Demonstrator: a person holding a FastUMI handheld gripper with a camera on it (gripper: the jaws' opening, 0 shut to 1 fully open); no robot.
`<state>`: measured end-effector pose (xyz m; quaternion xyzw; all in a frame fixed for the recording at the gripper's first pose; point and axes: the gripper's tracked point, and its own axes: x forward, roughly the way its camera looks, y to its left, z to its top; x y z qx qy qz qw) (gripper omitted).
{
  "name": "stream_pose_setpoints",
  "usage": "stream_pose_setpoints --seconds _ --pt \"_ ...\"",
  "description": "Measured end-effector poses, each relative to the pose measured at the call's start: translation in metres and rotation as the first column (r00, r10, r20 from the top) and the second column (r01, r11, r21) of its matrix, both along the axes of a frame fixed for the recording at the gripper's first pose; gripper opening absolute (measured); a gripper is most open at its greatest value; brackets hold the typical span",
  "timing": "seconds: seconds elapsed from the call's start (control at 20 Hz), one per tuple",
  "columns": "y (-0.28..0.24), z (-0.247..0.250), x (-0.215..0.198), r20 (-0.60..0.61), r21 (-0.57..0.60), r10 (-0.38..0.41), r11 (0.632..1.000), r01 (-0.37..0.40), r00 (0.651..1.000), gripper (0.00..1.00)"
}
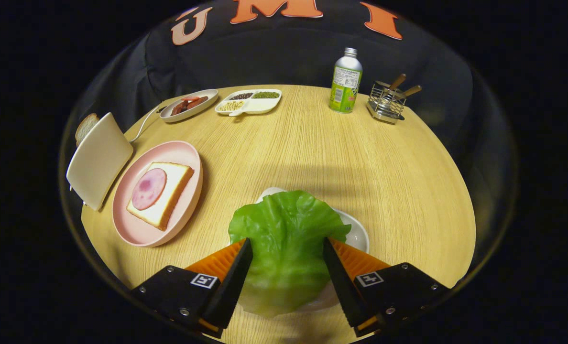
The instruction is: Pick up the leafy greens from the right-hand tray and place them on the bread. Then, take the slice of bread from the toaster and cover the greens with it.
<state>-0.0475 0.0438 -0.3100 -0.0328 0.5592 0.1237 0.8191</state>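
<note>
A big green lettuce leaf (286,229) lies over a small white tray (359,235) just in front of me. My gripper (286,246) is open, one finger on each side of the leaf, which sits between them; I see no squeeze on it. To the left, a pink plate (133,228) carries a bread slice (171,193) topped with a round of ham (148,188). Beyond the plate's left side stands a cream toaster (97,160), a slice of bread (85,126) poking up behind it.
On the round wooden table (312,153), at the far edge, are an oval dish of sausages (188,105), a divided dish of beans (250,102), a green-labelled bottle (346,81) and a wire utensil holder (387,102). A cord (143,125) runs from the toaster.
</note>
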Motion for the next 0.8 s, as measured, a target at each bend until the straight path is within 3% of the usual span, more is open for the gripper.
stream_pose_setpoints --seconds 0.2,0.3,0.4,0.45,0.55,0.65,0.8 --pt "0.004 -0.001 -0.001 -0.061 -0.01 0.042 0.999 -0.042 0.997 0.79" --pt "0.004 -0.001 -0.001 -0.089 -0.02 0.043 0.999 -0.045 0.995 0.69" --pt "0.002 -0.001 0.001 -0.104 -0.026 0.029 0.999 -0.031 0.994 0.48" --pt "0.002 -0.002 0.002 -0.109 -0.017 0.021 1.0 -0.023 0.994 0.28" --pt "0.002 -0.002 0.002 -0.131 0.026 -0.014 1.0 0.018 0.991 0.14" --pt "0.0 0.001 0.007 -0.134 0.057 -0.051 0.997 0.059 0.99 0.06" --pt "0.002 0.01 0.015 -0.095 0.093 -0.069 0.993 0.078 0.993 0.03"
